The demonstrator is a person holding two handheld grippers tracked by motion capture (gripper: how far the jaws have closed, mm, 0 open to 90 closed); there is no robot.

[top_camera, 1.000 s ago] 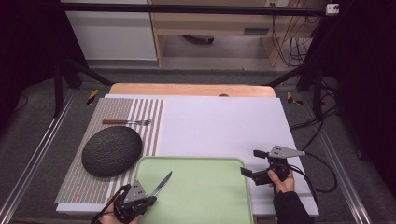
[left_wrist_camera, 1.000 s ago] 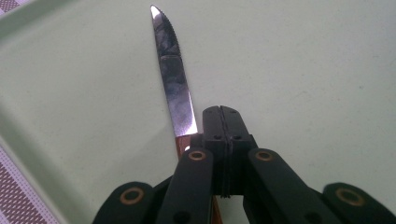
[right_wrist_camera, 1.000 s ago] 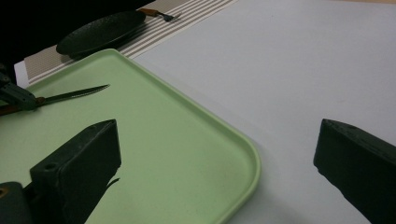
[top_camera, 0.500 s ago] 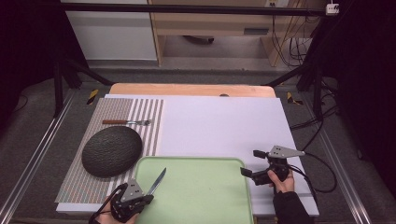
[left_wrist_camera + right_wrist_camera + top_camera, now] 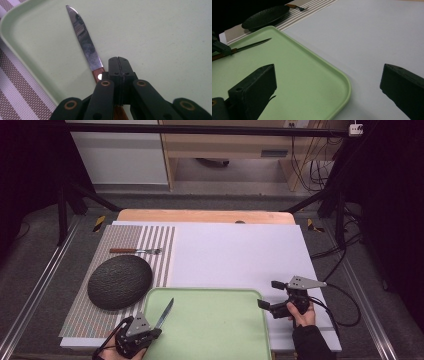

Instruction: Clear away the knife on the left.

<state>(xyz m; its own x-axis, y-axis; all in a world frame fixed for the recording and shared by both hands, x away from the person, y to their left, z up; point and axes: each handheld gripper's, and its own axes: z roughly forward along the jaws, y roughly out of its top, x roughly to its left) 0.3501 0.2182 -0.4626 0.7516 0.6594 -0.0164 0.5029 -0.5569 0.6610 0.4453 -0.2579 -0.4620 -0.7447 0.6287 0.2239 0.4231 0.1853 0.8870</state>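
A knife with a steel blade and a brown wooden handle points out over the near left corner of a pale green tray. My left gripper is shut on the handle, its jaws pressed together above the wood. In the right gripper view the knife shows at the far left, above the tray. My right gripper stands open at the tray's right edge, over the white mat, with nothing between its fingers.
A dark round plate lies on a striped placemat left of the tray. A wooden-handled fork rests beyond the plate. The white mat stretches behind the tray. Cables trail at the right.
My left gripper has drifted slightly to the left with the knife in it. The right gripper has stayed where it was.
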